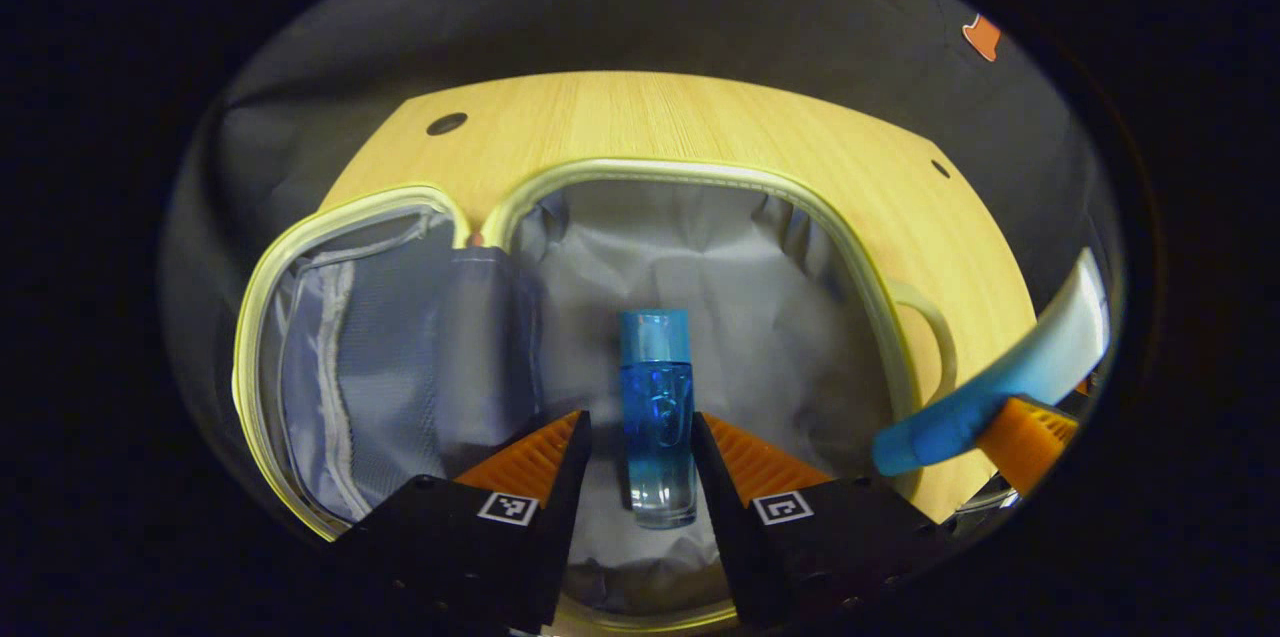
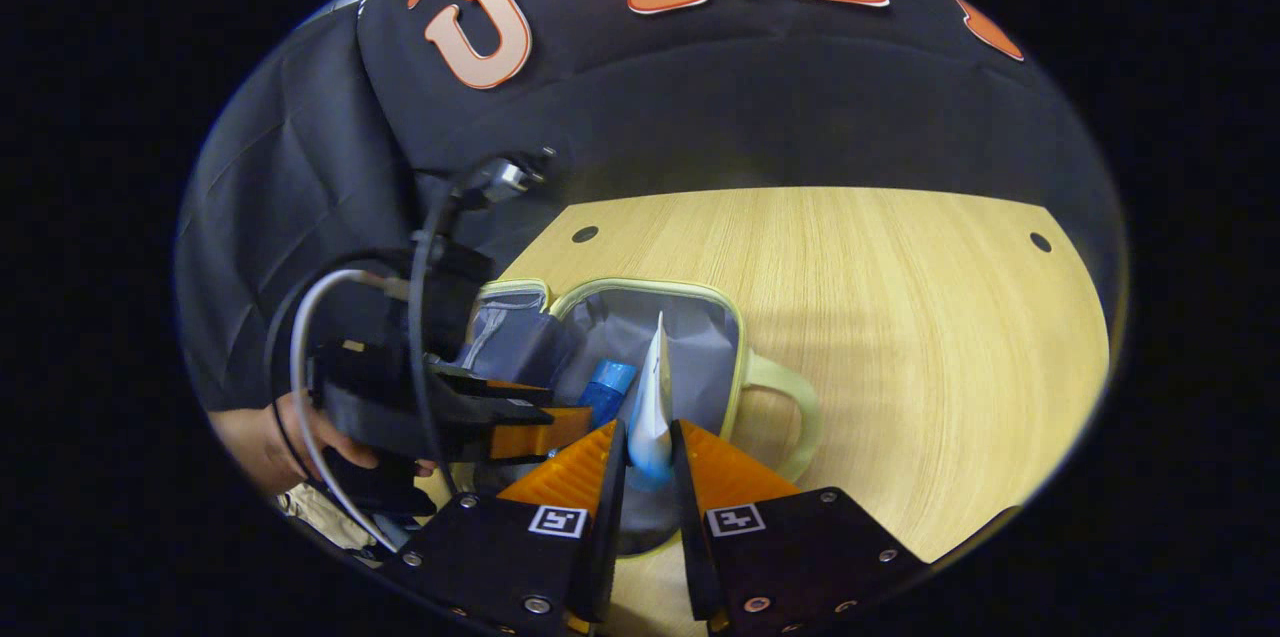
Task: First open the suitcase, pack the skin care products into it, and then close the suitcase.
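Note:
The suitcase (image 1: 700,172) lies open on the wooden table, with a pale rim, grey lining and a mesh pocket (image 1: 350,367) in its left half. A clear blue bottle (image 1: 657,417) lies lengthwise over the lining of the right half, between the fingers of my left gripper (image 1: 642,414). That gripper is open, with a gap on the bottle's left side. My right gripper (image 2: 650,427) is shut on a white tube with a blue cap (image 2: 650,407), held over the suitcase (image 2: 650,287). The tube (image 1: 1000,387) enters the left gripper view from the right. The left gripper (image 2: 568,409) and the bottle's cap (image 2: 608,385) appear in the right gripper view.
The suitcase handle (image 2: 790,397) sticks out to the right over the table (image 2: 900,317), which has small round holes near its far corners. A hand (image 2: 270,447) with cables holds the left gripper. Black cloth hangs behind the table.

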`<state>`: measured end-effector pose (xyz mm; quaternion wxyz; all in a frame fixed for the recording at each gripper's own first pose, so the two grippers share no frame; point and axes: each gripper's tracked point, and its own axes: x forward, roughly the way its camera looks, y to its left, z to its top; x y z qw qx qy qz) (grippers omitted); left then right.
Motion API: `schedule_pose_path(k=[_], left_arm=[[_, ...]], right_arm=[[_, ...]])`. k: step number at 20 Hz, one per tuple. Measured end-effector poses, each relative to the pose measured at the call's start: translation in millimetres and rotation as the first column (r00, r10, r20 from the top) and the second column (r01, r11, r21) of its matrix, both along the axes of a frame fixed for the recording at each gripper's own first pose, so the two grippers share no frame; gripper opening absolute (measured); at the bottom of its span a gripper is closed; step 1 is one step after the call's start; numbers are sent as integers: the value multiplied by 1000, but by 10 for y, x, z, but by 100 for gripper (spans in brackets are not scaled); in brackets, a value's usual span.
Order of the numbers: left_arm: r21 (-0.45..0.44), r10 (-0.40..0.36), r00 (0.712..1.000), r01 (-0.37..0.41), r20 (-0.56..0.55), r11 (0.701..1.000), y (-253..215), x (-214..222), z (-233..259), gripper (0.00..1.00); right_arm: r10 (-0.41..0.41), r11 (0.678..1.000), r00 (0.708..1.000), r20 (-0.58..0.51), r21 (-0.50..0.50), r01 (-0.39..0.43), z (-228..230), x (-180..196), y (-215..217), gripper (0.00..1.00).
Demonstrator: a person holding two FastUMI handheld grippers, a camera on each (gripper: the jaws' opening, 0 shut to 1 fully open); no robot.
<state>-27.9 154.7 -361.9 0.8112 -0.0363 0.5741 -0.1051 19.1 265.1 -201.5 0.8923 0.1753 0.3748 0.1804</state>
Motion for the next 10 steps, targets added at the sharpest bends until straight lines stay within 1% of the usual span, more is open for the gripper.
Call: schedule_pose_path(k=[2,3,4,6,7,8,9,10], left_arm=[[-12,16,997,-16,72,1000,114,33,212,67],[-9,22,994,-21,106,1000,196,62,311,73],[-1,25,990,-25,138,1000,293,77,388,76],[27,38,980,-44,195,999,522,106,571,79],[41,51,976,-61,214,997,663,107,666,83],[49,66,972,-79,227,996,779,82,733,83],[50,88,968,-102,235,993,888,55,769,83],[52,113,965,-129,236,990,1011,29,766,83]], right_arm=[[12,1000,999,-34,8,-12,-101,30,80,30],[22,1000,998,-52,5,-21,-153,32,107,29],[31,1000,997,-75,3,-31,-212,40,139,30],[47,999,992,-119,0,-47,-331,31,219,30],[55,998,987,-148,0,-55,-384,14,269,30],[66,998,982,-177,5,-66,-429,-1,299,29],[70,997,976,-205,4,-71,-483,-14,307,25],[76,997,970,-233,-5,-79,-542,-28,312,29]])
